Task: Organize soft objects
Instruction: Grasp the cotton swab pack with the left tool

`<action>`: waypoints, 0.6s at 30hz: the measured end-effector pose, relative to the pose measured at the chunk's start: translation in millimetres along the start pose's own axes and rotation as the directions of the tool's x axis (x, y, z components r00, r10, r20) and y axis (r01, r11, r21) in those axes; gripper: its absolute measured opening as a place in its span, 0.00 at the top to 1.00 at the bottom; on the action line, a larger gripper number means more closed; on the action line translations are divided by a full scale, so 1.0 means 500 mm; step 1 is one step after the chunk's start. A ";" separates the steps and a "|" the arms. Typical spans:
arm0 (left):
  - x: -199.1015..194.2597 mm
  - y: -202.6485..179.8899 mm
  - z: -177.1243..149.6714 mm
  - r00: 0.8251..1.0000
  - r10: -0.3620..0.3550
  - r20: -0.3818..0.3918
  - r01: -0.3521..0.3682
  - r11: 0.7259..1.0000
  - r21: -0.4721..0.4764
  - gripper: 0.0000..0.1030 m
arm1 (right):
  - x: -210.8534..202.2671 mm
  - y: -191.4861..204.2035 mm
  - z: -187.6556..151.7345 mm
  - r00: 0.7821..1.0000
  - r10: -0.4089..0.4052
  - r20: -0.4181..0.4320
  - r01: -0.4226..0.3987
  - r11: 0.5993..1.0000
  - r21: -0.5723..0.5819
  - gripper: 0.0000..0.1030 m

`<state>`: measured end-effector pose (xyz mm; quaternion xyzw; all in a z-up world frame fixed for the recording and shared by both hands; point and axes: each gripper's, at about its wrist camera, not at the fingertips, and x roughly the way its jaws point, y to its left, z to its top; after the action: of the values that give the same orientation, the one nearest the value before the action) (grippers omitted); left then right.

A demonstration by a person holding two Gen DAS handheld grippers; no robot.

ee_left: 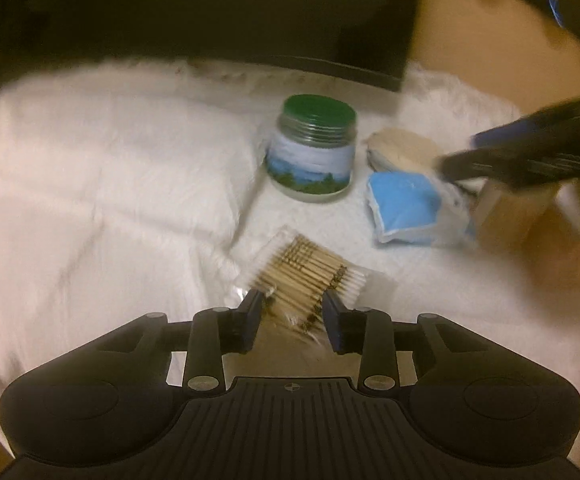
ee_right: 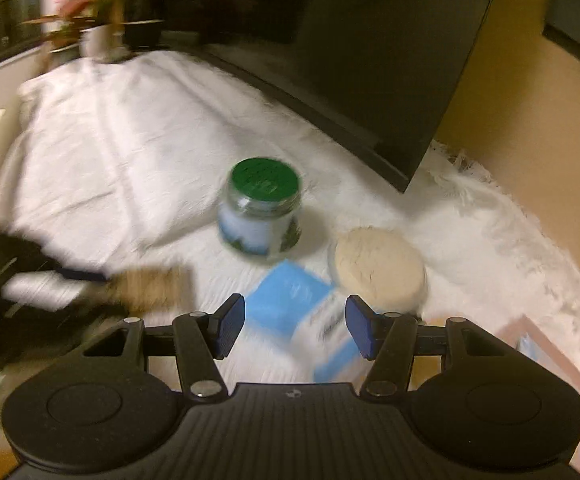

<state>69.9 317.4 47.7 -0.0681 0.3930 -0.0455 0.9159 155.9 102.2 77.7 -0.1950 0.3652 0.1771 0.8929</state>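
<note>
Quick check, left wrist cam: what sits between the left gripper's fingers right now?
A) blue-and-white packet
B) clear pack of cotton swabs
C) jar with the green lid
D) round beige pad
B: the pack of cotton swabs lies on the white cloth with its near end between the open left gripper fingers; the other items sit farther back.

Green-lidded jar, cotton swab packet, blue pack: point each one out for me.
Green-lidded jar (ee_left: 310, 148): left wrist view, on its label.
Cotton swab packet (ee_left: 310, 270): left wrist view, on the wooden sticks.
Blue pack (ee_right: 286, 294): right wrist view, on its blue face.
</note>
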 end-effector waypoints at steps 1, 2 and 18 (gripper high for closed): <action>-0.003 0.016 -0.002 1.000 -0.029 -0.001 0.029 0.998 -0.055 0.64 | 0.023 -0.005 0.014 1.000 -0.003 -0.005 0.004 0.999 0.033 0.46; -0.007 0.029 -0.006 0.999 -0.049 0.000 0.048 0.993 -0.105 0.64 | 0.049 -0.014 0.028 1.000 -0.007 -0.013 0.008 0.997 0.071 0.52; 0.048 0.100 0.013 0.990 -0.139 -0.024 0.119 0.917 -0.382 0.64 | 0.083 0.038 -0.141 0.987 0.132 -0.094 -0.107 0.967 0.230 0.74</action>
<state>92.7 363.7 26.9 -0.2684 0.4119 -0.0306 0.8703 133.9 92.3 -2.6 -0.0801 0.4420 0.1774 0.8757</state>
